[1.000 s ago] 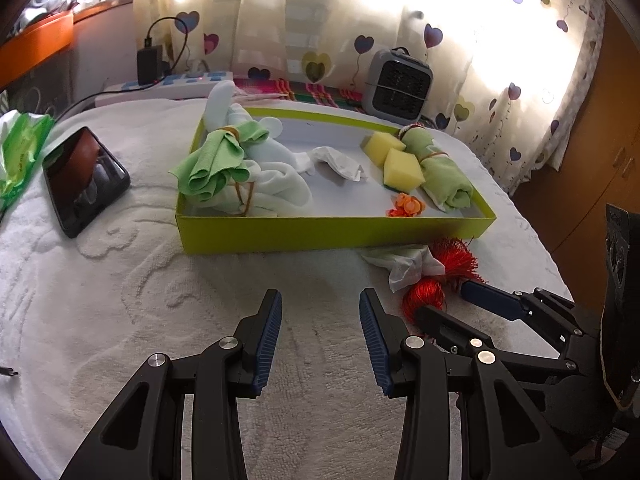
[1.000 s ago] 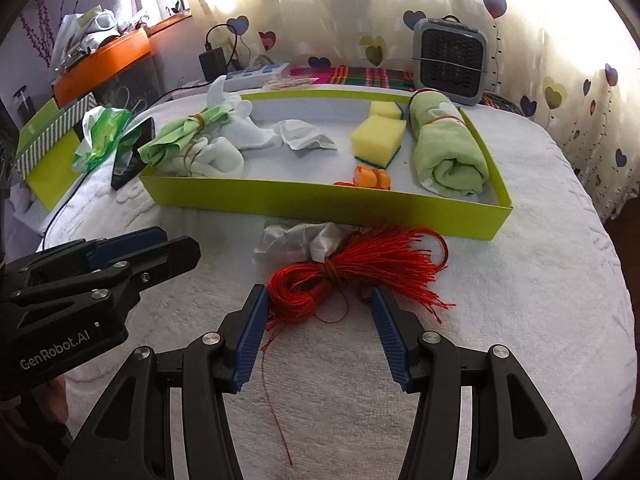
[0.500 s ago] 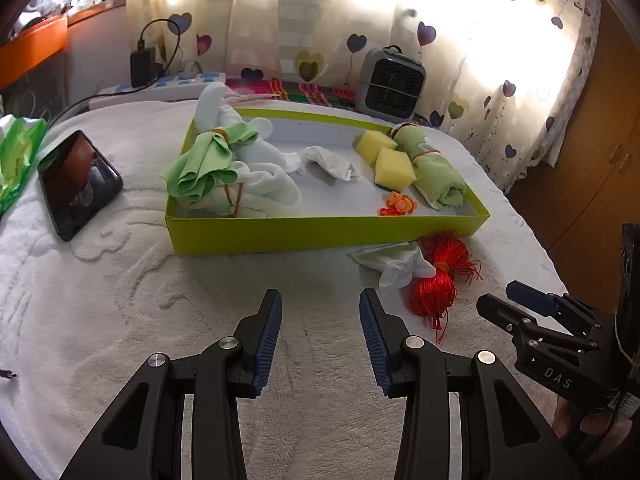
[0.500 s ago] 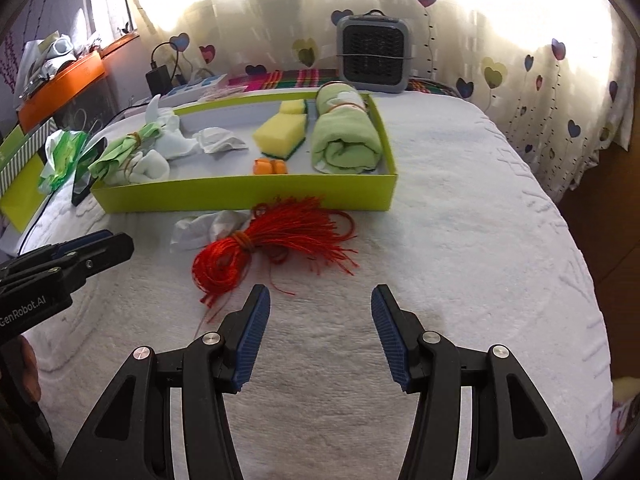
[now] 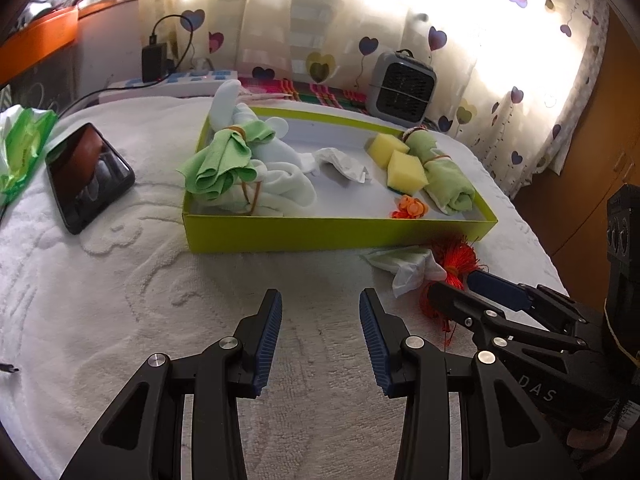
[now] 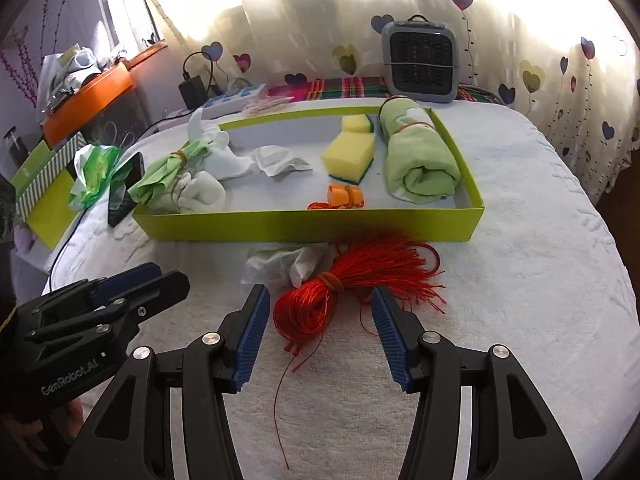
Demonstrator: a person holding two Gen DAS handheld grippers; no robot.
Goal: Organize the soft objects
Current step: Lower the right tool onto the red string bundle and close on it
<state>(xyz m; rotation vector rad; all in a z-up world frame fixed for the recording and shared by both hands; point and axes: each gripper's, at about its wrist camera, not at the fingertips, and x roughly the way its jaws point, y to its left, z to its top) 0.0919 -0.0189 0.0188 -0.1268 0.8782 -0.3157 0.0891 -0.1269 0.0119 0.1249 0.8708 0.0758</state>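
Note:
A red thread bundle (image 6: pixel 320 300) lies on the white cloth in front of the lime tray (image 6: pixel 312 226), next to a crumpled white cloth (image 6: pixel 280 266). My right gripper (image 6: pixel 318 320) is open, its fingers on either side of the bundle's near end. It also shows in the left wrist view (image 5: pixel 460 288) beside the bundle (image 5: pixel 456 258). My left gripper (image 5: pixel 320 332) is open and empty over bare cloth, in front of the tray (image 5: pixel 320 232). The tray holds a rolled green towel (image 6: pixel 420 160), yellow sponges (image 6: pixel 348 152), tied green and white cloths (image 6: pixel 180 176) and a small orange item (image 6: pixel 346 196).
A phone (image 5: pixel 86 176) and a green plastic packet (image 5: pixel 20 148) lie left of the tray. A grey heater (image 6: pixel 420 64) and a power strip with charger (image 5: pixel 168 76) stand behind it. The table edge drops off at the right.
My right gripper swung away to the right, then came back to the red thread bundle and now straddles it. My left gripper stayed open and hardly moved.

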